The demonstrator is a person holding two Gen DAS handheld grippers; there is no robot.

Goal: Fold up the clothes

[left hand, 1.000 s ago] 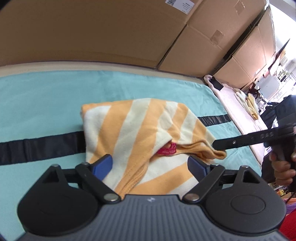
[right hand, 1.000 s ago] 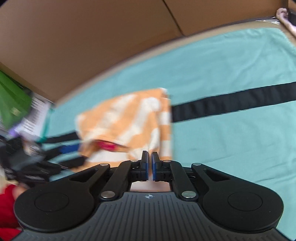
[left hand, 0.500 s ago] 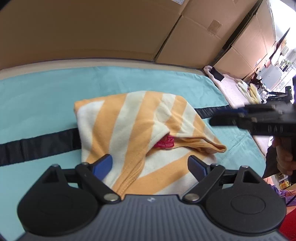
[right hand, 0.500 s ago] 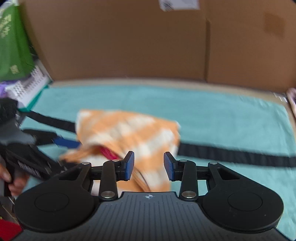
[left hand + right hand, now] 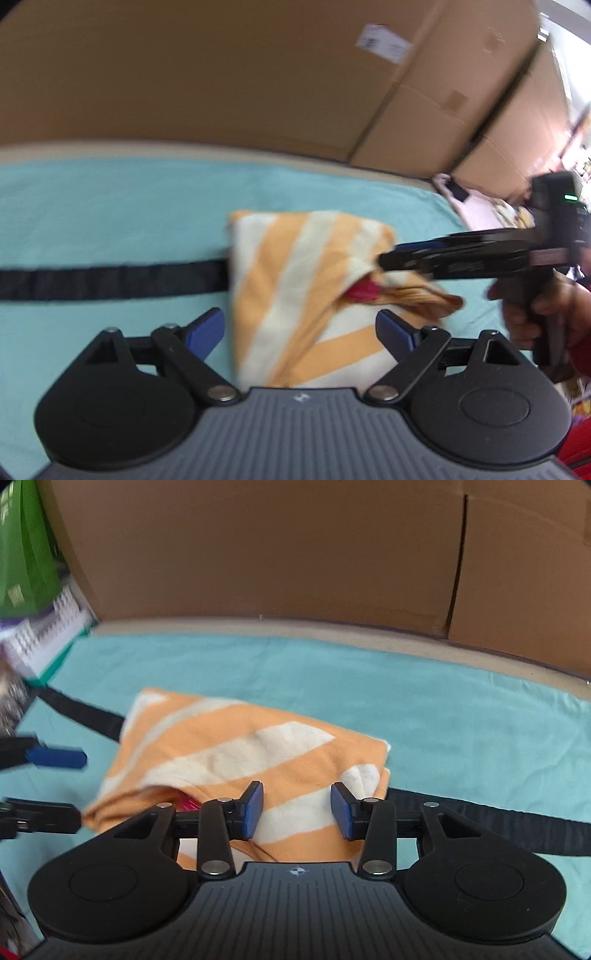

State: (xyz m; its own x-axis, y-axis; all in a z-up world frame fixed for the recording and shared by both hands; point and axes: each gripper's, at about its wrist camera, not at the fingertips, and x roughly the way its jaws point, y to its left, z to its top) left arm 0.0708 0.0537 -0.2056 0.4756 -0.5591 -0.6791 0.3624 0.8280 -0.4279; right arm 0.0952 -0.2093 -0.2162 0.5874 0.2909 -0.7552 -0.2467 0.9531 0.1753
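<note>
A folded orange-and-cream striped garment (image 5: 295, 280) lies on the teal cloth, a red label (image 5: 364, 291) showing in its open fold. My left gripper (image 5: 301, 328) hovers wide open over its near edge, nothing between the blue pads. In the right wrist view the same garment (image 5: 236, 749) lies under my right gripper (image 5: 297, 810), whose jaws are opening with no cloth pinched. The right gripper also shows in the left wrist view (image 5: 391, 258), reaching in from the right above the fold. The left gripper's fingers (image 5: 55, 757) enter the right wrist view at the left edge.
A black strap (image 5: 110, 278) runs across the teal cloth (image 5: 443, 709) beneath the garment. Large cardboard boxes (image 5: 258, 74) stand along the far edge. A green box (image 5: 22, 554) and patterned items sit at far left. A person's hand (image 5: 524, 310) holds the right gripper's handle.
The right gripper let go of the garment's corner, opened, rolled level and moved over the fold. The left gripper shifted leftward, so the garment now sits right of centre in its view.
</note>
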